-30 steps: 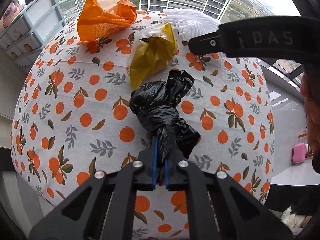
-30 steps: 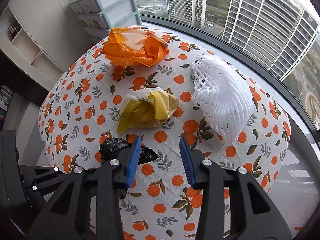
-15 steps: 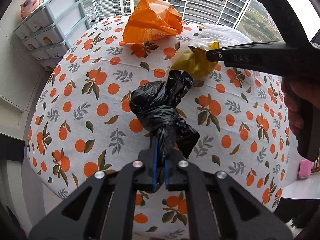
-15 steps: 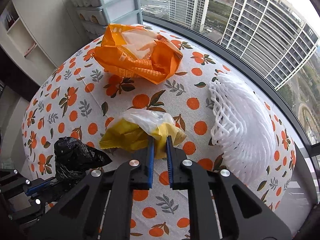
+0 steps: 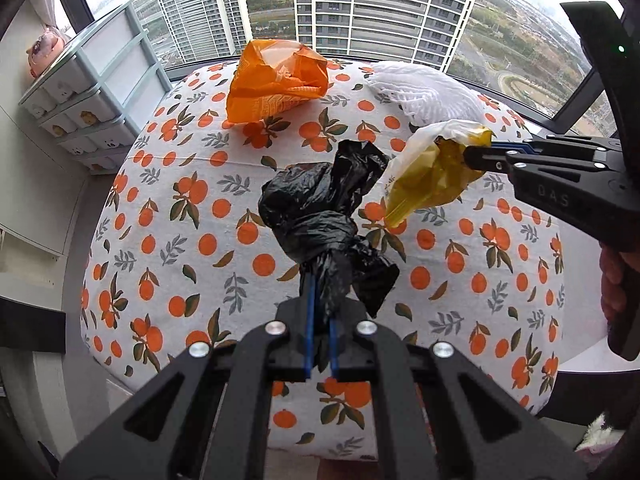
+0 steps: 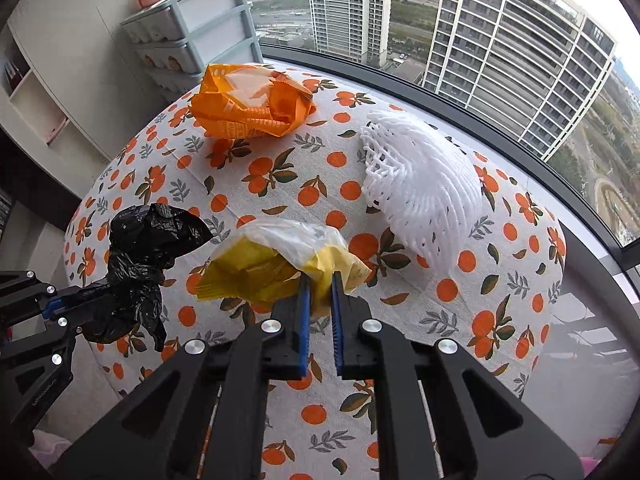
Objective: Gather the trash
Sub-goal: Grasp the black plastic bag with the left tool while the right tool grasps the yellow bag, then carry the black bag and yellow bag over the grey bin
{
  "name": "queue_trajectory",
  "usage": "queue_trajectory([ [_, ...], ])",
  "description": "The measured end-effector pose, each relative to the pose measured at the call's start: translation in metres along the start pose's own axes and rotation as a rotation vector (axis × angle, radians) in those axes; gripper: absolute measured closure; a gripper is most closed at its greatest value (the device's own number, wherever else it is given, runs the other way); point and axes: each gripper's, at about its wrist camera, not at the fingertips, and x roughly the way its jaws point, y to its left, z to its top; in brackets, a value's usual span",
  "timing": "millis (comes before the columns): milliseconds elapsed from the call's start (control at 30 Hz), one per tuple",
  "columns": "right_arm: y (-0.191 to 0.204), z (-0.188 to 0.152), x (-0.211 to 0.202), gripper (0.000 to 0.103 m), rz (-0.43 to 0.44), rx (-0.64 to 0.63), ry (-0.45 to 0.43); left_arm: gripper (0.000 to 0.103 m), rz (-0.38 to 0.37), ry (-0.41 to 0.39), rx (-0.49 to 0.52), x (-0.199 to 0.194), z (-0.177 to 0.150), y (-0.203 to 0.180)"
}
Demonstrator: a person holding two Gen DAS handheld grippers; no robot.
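Yellow bag (image 6: 280,268) lifted off tablecloth (image 6: 440,292), right claw (image 6: 319,292) clamping it; left claw (image 5: 320,300) holds black bag (image 5: 320,208)

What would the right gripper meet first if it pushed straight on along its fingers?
Beyond the yellow bag that the right gripper is already shut on, probably the orange-print tablecloth just past it, short of the orange bag; depth is hard to judge in this fisheye.

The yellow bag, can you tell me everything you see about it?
The yellow bag is crumpled thin plastic, yellow with a clear whitish part on top. The right gripper is shut on its edge, holding it above the orange-print tablecloth. It hangs beside the black bag.
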Motion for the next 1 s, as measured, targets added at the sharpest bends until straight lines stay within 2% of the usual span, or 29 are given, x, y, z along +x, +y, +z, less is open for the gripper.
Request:
queue_trajectory([
  [200, -0.07, -0.052, -0.039, 0.095, -0.047, 0.138, -0.009, 0.097, -0.058, 0.018, 0.116, -0.006, 0.002, -0.076],
  [433, -0.175, -0.133, -0.077, 0.095, -0.144, 0.315, 0.0, 0.097, -0.15, 0.02, 0.268, 0.009, 0.015, -0.195],
  [633, -0.259, -0.203, -0.094, 0.095, -0.213, 0.446, 0.015, 0.097, -0.208, 0.033, 0.358, 0.036, 0.021, -0.298],
  [800, -0.325, -0.253, -0.08, 0.095, -0.244, 0.531, 0.034, 0.097, -0.233, 0.059, 0.401, 0.078, 0.017, -0.378],
  [1000, -0.394, -0.293, -0.027, 0.094, -0.254, 0.583, 0.073, 0.097, -0.226, 0.112, 0.396, 0.158, 0.008, -0.453],
])
